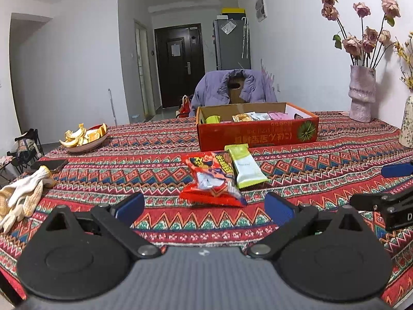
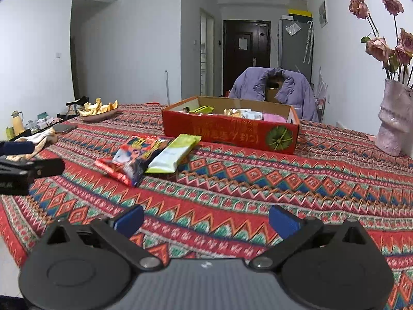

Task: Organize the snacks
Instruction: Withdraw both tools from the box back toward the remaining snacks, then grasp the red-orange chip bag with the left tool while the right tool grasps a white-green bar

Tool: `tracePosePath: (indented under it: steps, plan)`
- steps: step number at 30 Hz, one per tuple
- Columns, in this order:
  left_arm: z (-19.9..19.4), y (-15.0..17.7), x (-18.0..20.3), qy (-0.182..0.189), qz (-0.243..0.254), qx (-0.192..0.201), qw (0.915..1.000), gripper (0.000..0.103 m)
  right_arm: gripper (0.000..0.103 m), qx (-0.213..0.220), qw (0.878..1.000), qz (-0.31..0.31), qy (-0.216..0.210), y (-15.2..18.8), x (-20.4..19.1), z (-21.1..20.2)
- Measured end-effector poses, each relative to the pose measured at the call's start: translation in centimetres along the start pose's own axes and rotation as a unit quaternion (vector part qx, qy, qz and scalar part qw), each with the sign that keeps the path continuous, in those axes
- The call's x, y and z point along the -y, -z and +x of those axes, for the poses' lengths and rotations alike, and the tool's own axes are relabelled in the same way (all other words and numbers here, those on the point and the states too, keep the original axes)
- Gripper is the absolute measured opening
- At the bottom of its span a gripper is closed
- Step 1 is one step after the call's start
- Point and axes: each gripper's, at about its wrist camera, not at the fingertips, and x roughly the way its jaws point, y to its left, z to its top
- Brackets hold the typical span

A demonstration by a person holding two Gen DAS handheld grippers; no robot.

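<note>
Both tongs, left gripper (image 1: 204,208) and right gripper (image 2: 206,221), are gaping wide over the red patterned woven tablecloth (image 1: 309,165); a red cardboard box (image 1: 258,134) is sitting toward its far edge in a white-walled room.

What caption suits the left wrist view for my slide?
Open left gripper faces a red snack packet and green-white bar before the snack box.

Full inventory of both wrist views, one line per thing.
red snack packet: 1, red, on tablecloth ahead of left gripper
green snack bar: 1, light green and white, touching the red packet's right side
cardboard box: 1, red outside, behind both snacks, holds several packets
plate of orange peels: 1, far left
gloves: white, left edge
phone: 1, dark, by gloves
vase of roses: 1, pink, far right
purple jacket: 1, on chair
left gripper: fingers open
right gripper: fingers open
</note>
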Motion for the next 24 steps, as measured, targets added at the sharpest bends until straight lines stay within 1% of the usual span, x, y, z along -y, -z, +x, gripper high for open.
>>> tracePosePath:
  steps: [4, 8, 13, 16, 19, 22, 23, 24]
  plan:
    - [0.1, 0.6, 0.0, 0.001, -0.005, -0.003, 1.0, 0.101, 0.103, 0.009, 1.0, 0.006, -0.002, 0.6, -0.1, -0.5]
    - [0.9, 0.9, 0.0, 0.005, -0.014, -0.013, 0.9998, 0.101, 0.103, 0.008, 1.0, 0.009, 0.005, 0.4, 0.2, 0.0]
    - [3.8, 0.4, -0.1, 0.019, -0.044, -0.037, 0.9982, 0.101, 0.103, 0.001, 1.0, 0.014, 0.009, -0.2, 0.6, 1.0]
    - [6.9, -0.7, 0.0, 0.016, -0.057, -0.046, 0.9972, 0.101, 0.103, -0.007, 1.0, 0.012, 0.015, -0.9, 0.9, 1.9]
    - [11.2, -2.2, 0.2, -0.002, -0.062, -0.052, 0.9967, 0.1, 0.103, -0.016, 1.0, 0.014, 0.022, -1.9, 1.2, 2.9]
    - [14.9, -2.8, 0.2, -0.016, -0.063, -0.065, 0.9958, 0.094, 0.103, -0.02, 0.999, 0.01, 0.025, -3.4, 1.2, 3.8]
    - [16.3, -3.0, 0.1, -0.014, -0.067, -0.075, 0.9948, 0.091, 0.103, -0.02, 0.999, 0.008, 0.026, -3.9, 1.2, 4.2]
    - [17.3, -3.1, 0.0, -0.009, -0.071, -0.081, 0.9941, 0.09, 0.103, -0.02, 0.999, 0.007, 0.027, -4.4, 1.1, 4.6]
